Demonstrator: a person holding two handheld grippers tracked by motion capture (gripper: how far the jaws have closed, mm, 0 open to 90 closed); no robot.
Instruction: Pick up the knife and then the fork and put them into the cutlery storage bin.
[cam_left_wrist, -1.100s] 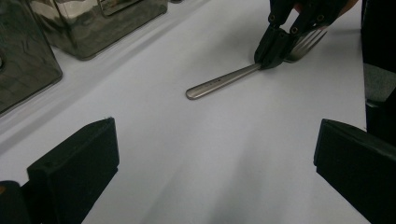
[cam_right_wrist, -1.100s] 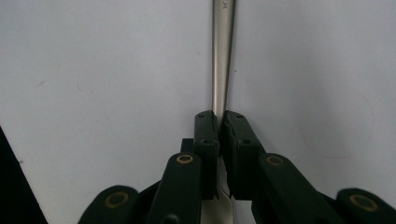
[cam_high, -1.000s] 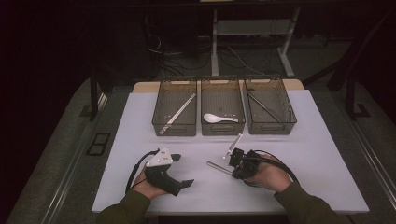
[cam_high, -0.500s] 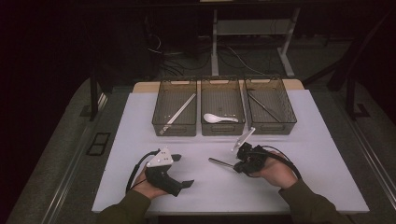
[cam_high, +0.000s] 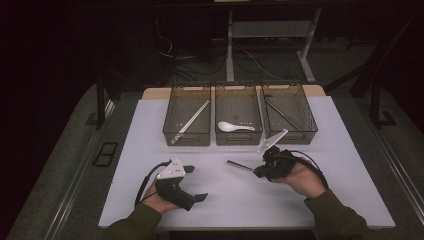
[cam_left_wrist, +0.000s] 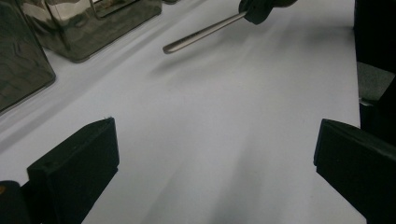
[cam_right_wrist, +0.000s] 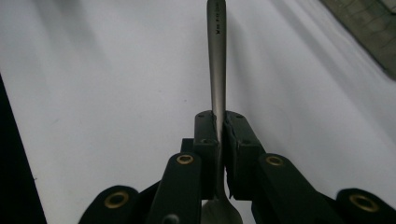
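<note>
Steel slim spoon handle (cam_right_wrist: 217, 60) pinched between clenched right gripper (cam_right_wrist: 219, 126) pads, above white table (cam_high: 230, 200). Left gripper (cam_left_wrist: 210, 154) jaws spread wide, empty, resting on table.

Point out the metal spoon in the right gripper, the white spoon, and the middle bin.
metal spoon (cam_right_wrist: 216, 60), right gripper view, on its handle past the jaws.
white spoon (cam_high: 227, 126), high view, on its bowl.
middle bin (cam_high: 238, 140), high view, on its near wall.
</note>
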